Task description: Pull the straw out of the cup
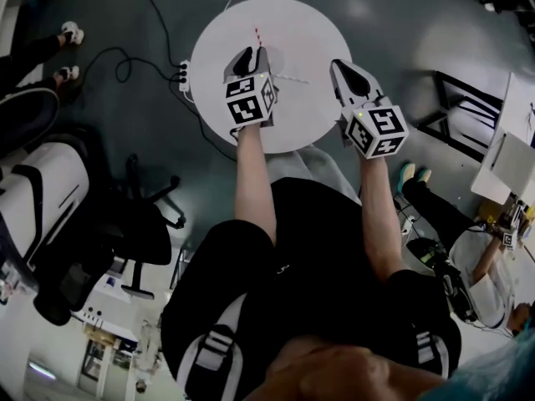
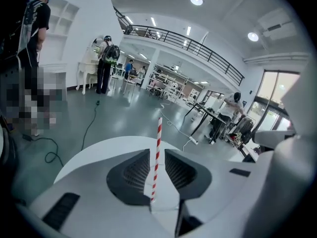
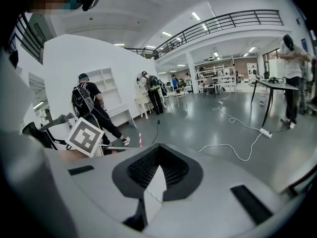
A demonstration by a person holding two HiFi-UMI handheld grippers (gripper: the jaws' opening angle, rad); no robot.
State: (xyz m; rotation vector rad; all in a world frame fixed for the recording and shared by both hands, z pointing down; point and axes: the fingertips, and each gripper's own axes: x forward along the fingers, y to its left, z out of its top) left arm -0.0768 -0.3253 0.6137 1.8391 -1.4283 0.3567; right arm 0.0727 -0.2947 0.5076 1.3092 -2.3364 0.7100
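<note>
A red-and-white striped straw (image 2: 157, 152) stands upright between the jaws of my left gripper (image 2: 157, 153), which is shut on it with the straw's lower end free in the air. In the head view the straw (image 1: 257, 37) pokes out past the left gripper (image 1: 253, 54) over the round white table (image 1: 284, 23). My right gripper (image 1: 338, 65) hovers to the right over the table's edge, shut with nothing in it; its pads (image 3: 171, 170) meet. From the right gripper view the straw (image 3: 140, 140) shows beside the left gripper's marker cube (image 3: 85, 137). No cup shows in any view.
A thin pale line (image 1: 292, 78) lies on the table between the grippers; I cannot tell what it is. A power strip (image 1: 180, 74) and cables lie on the floor at the table's left. A black chair (image 1: 138, 224) stands left, a black frame (image 1: 460, 107) right. People sit around.
</note>
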